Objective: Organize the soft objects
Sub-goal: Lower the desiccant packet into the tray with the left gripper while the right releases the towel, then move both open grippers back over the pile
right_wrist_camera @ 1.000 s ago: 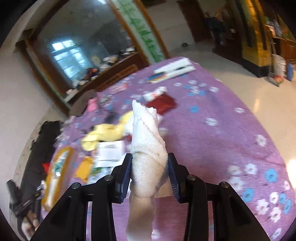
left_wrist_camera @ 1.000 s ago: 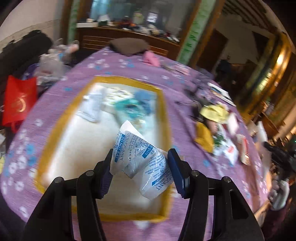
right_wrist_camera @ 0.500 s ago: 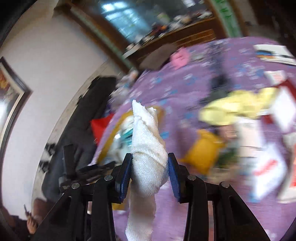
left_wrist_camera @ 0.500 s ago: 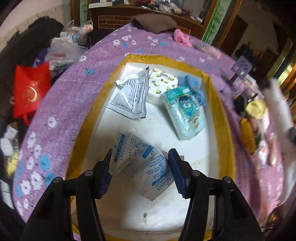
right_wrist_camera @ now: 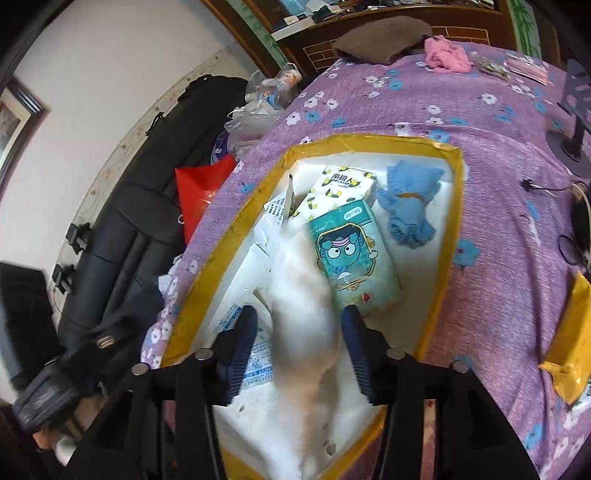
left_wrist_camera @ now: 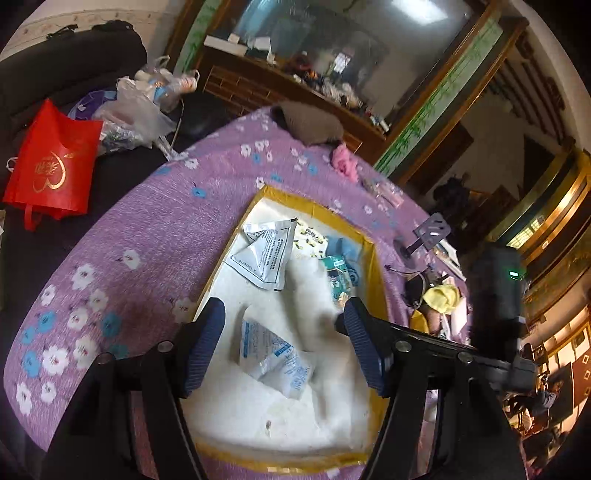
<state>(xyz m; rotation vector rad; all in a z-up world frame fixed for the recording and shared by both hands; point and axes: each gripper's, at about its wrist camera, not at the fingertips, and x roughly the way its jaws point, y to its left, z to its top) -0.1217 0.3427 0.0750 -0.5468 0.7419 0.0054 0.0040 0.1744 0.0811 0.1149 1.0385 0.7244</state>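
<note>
Since half a second ago the left gripper (left_wrist_camera: 279,345) has spread its blue pads and let go of the white desiccant sachet with blue print (left_wrist_camera: 271,356), which now lies flat on the white floor of the tray just ahead of and between those parted fingers. The right gripper (right_wrist_camera: 295,345) has also opened: its pads stand clear on either side of the white terry-cloth sock (right_wrist_camera: 299,328), which is smeared by motion blur, so whether it still touches either pad cannot be told; its lower end runs out of the right wrist view at the bottom edge. In the left wrist view the same sock (left_wrist_camera: 312,295) shows only as a pale blur ahead and to the right, hiding much of the teal tissue pack with a cartoon face (right_wrist_camera: 352,254). All of this sits inside the shallow white foam tray with yellow-taped rim (right_wrist_camera: 448,229), which also holds, farther ahead of the right gripper, a white tissue pack printed with yellow lemons (right_wrist_camera: 341,186), a crumpled blue cloth (right_wrist_camera: 408,201) ahead and to the right, and a grey-white printed foil pouch (left_wrist_camera: 266,254) partly covered by the sock in the right view. The tray rests on a purple flowered tablecloth (right_wrist_camera: 498,155). Far ahead on it lie a pink fluffy cloth (right_wrist_camera: 445,55) and a brown cushion (right_wrist_camera: 380,35); a red gift bag (left_wrist_camera: 53,162) sits off to the left.
</note>
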